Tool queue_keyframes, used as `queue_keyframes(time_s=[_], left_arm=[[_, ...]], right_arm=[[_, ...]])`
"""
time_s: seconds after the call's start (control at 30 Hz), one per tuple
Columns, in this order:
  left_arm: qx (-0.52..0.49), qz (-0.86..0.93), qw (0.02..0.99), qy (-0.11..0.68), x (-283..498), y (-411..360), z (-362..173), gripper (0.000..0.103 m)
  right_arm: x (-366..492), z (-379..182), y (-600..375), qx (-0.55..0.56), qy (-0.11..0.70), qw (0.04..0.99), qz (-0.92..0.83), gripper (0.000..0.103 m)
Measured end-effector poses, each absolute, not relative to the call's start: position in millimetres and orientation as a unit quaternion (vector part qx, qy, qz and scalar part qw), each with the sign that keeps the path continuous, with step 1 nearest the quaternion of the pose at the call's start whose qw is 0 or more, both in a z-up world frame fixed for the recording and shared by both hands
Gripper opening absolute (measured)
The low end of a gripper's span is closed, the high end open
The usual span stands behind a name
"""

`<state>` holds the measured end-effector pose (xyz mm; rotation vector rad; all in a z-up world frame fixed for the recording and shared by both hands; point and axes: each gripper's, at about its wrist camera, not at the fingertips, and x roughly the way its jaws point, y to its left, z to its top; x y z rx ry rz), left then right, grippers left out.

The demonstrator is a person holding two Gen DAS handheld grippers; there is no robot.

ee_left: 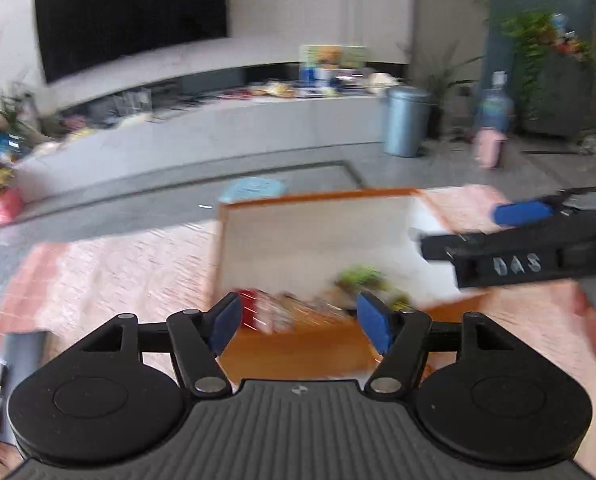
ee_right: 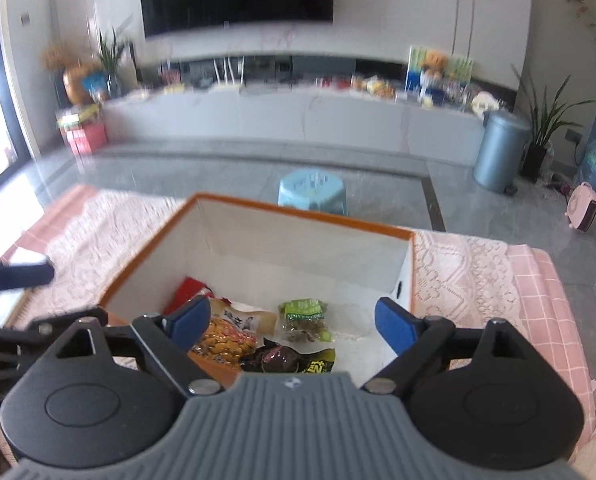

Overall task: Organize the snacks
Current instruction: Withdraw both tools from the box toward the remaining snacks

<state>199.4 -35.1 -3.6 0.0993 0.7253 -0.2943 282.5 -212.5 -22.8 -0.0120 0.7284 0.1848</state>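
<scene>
The left gripper (ee_left: 298, 322) hangs over the near edge of the orange-rimmed box (ee_right: 298, 210), its blue fingers (ee_left: 226, 322) spread wide with nothing between them. The right gripper (ee_right: 294, 326) stands beside it over the same box, its fingers (ee_right: 394, 326) just as wide and just as empty. Both look down at a slant into the white interior.

Reading the floor of the box from left to right in the right wrist view: a red packet (ee_right: 188, 290) is tucked against the left wall, next to it lies a clear bag of orange-yellow nuts (ee_right: 232, 334), below that a dark packet with a yellow-green end (ee_right: 286, 360), and then a small green-labelled pouch (ee_right: 304, 316). The right half of the floor is bare white. (The left wrist view is smeared, so the packets show there only as streaks of colour.)

The box sits on a table under a pink lace cloth (ee_right: 458, 276), and I can see no loose snack left on it within either view, so the step in hand seems to be a release over the box and a clean pull-away. To do that well, I would keep both pairs of fingers wide until they are clear of the rim, lift straight out rather than drag across the near wall, and keep the two tools apart, since they stand close. A next packet would go best into the bare right side.
</scene>
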Motion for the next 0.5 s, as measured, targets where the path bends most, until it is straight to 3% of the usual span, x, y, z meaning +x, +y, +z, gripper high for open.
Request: queue_keyframes(time_s=[0.23,0.5], left_arm=[[0.027,-0.214,0.903,0.372,143.7,-42.3,-22.2,0.078],[0.059,-0.230,0.892,0.385,110.0,-53.3,-70.1,0.077]], right_arm=[[197.7,-27.6,-244.4,0.030,0.294,0.953,0.073,0.092],[120.0,-73.2,-260.9,0.057,0.268,0.961,0.032,0.092]])
